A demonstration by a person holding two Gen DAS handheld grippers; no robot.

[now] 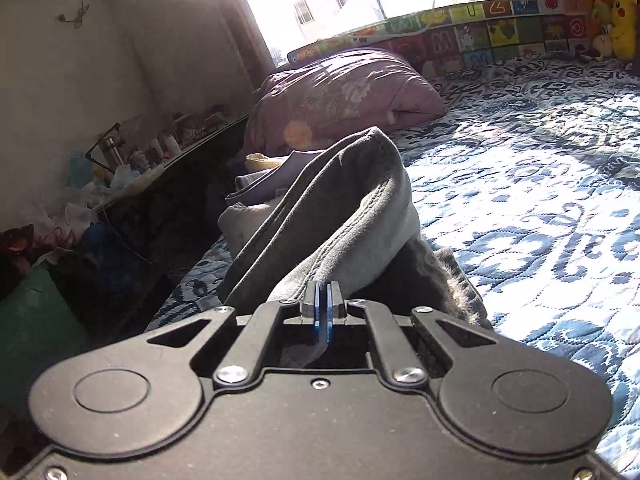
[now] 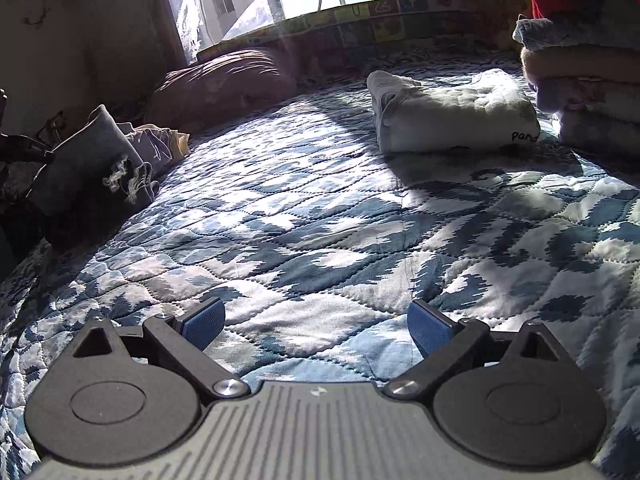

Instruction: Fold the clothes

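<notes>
At the bed's left edge our left gripper (image 1: 322,300) has its fingers pinched on the grey garment (image 1: 340,204), lifted off the heap. We should draw it clear onto the open quilt (image 2: 320,220), where our right gripper (image 2: 316,326), fingers spread and empty, can catch another edge.

The bed's quilt (image 2: 320,216) is white with a dark blue, blotchy ornamental pattern and stitched quilting lines. The garment (image 1: 344,216) is grey, with paler grey on its inner face and a darker, frayed part below. The pillow (image 1: 344,96) is dusty mauve with a faint pale floral print. The bumper panel (image 1: 500,36) along the window shows squares of red, green, yellow and blue with letters and figures. The plush toy (image 1: 624,24) is yellow. The folded garment (image 2: 452,120) is off-white with small black lettering. Each hand-held gripper is black; the pads (image 2: 204,322) are blue.
</notes>
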